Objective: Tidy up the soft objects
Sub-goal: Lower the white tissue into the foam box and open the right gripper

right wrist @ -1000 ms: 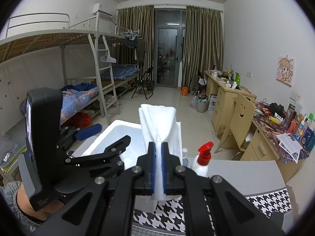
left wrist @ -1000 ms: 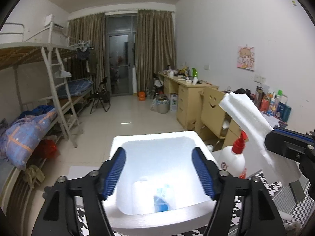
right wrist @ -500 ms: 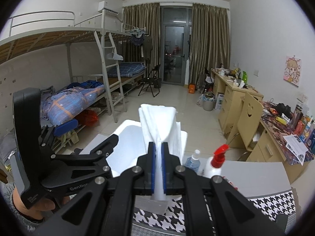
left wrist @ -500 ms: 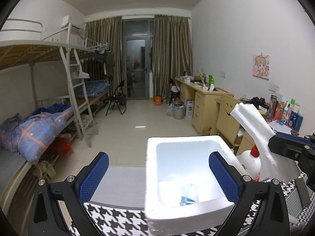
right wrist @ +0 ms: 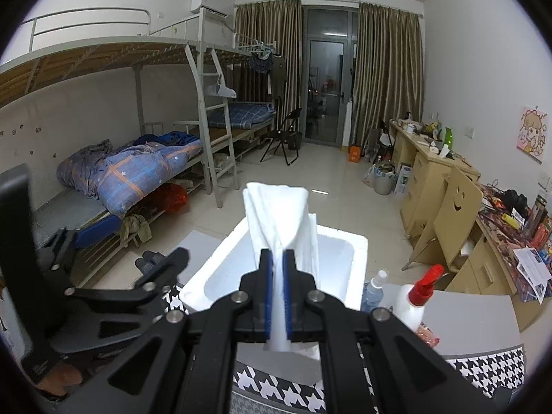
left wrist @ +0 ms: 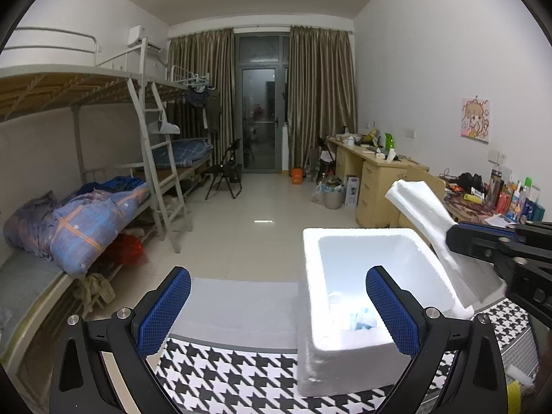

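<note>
My right gripper (right wrist: pixel 278 269) is shut on a folded white cloth (right wrist: pixel 279 214) and holds it above the near rim of a white foam box (right wrist: pixel 358 245). In the left wrist view the cloth (left wrist: pixel 424 214) hangs over the box's right wall (left wrist: pixel 427 258), pinched by the right gripper (left wrist: pixel 459 238). My left gripper (left wrist: pixel 276 307) is open and empty, to the left of the box and above the houndstooth cloth (left wrist: pixel 220 376). Small blue and white items (left wrist: pixel 358 317) lie inside the box.
A red-capped spray bottle (right wrist: pixel 414 300) and a small clear bottle (right wrist: pixel 374 289) stand right of the box. A grey mat (left wrist: pixel 238 300) lies on the table behind the left gripper. Bunk beds (left wrist: pixel 86 214) stand at left, desks (left wrist: pixel 379 179) along the right wall.
My left gripper has swung left and opened wider, so the box now sits to its right. The right gripper keeps hold of the cloth over the box.
</note>
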Tool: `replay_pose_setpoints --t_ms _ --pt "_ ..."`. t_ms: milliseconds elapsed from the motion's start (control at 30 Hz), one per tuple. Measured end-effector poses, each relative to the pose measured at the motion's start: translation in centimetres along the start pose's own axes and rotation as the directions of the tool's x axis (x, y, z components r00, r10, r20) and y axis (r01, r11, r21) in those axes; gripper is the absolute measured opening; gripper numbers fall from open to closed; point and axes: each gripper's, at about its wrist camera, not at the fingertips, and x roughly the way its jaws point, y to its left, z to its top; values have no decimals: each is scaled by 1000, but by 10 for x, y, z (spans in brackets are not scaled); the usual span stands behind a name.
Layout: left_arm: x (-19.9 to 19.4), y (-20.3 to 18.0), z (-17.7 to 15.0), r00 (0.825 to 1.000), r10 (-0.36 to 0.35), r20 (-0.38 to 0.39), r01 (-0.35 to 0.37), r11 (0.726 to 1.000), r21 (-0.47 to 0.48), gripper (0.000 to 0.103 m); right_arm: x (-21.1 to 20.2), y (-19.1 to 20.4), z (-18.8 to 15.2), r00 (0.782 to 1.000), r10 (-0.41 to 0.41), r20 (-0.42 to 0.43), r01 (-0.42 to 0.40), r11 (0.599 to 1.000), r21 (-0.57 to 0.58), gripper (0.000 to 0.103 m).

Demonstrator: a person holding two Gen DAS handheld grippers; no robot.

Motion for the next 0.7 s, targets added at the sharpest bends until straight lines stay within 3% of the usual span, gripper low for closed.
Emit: replay_pose_setpoints --t_ms 467,600,667,700 --pt "-3 2 -1 1000 -9 -3 9 1000 2 102 39 -7 -7 995 5 -95 -4 1000 9 9" --pt "-3 2 0 1000 -7 1 7 1000 0 102 49 -10 -10 992 8 -125 -5 1000 24 24" --pt "-3 2 -1 1000 -7 0 7 1000 0 102 52 -10 -11 991 5 -135 -1 1000 29 37" --pt "-3 2 -1 1000 -6 0 6 1000 -1 102 55 -11 -12 989 8 -150 -3 999 32 49"
